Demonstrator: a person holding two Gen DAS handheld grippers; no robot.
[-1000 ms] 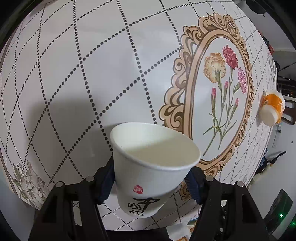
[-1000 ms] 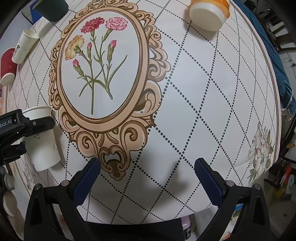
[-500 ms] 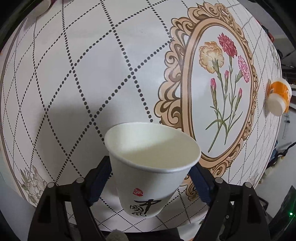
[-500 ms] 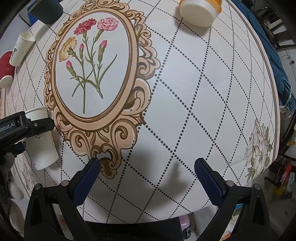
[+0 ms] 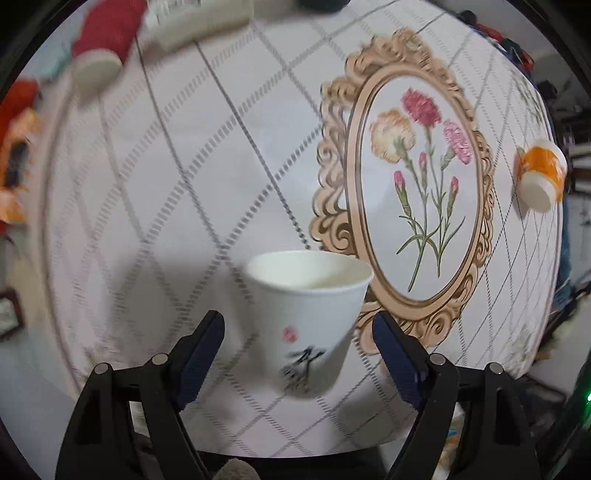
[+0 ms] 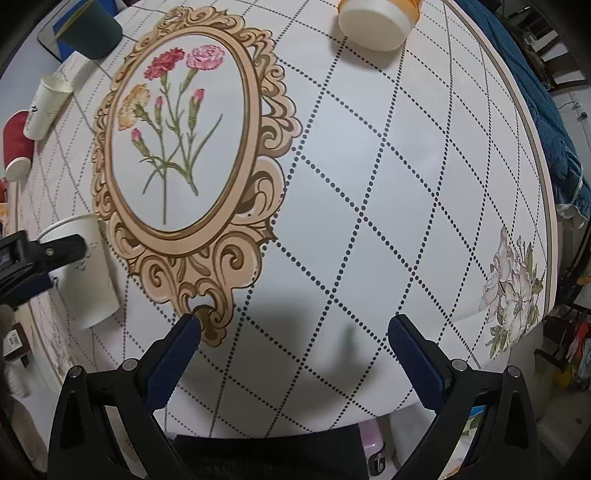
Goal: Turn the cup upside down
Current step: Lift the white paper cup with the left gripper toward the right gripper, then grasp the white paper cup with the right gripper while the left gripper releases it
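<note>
A white paper cup (image 5: pixel 308 317) with black calligraphy and a red stamp stands upright, mouth up, on the table beside the ornate flower frame print. My left gripper (image 5: pixel 297 343) is open, its blue pads apart on either side of the cup with gaps showing. The left wrist view is motion-blurred. The same cup (image 6: pixel 86 273) shows at the left of the right wrist view, with the left gripper's black finger (image 6: pixel 55 247) beside it. My right gripper (image 6: pixel 295 332) is open and empty above the tablecloth.
An orange-and-white cup (image 6: pixel 376 18) lies on its side at the far edge. A red cup (image 6: pixel 16 144) and a white cup (image 6: pixel 46 107) lie at the far left near a dark green cup (image 6: pixel 90 33). The table's right edge (image 6: pixel 543 177) borders blue fabric.
My left gripper has opened and let go of the white cup, which now stands on the table. The left camera has pulled back. The right gripper has barely moved.
</note>
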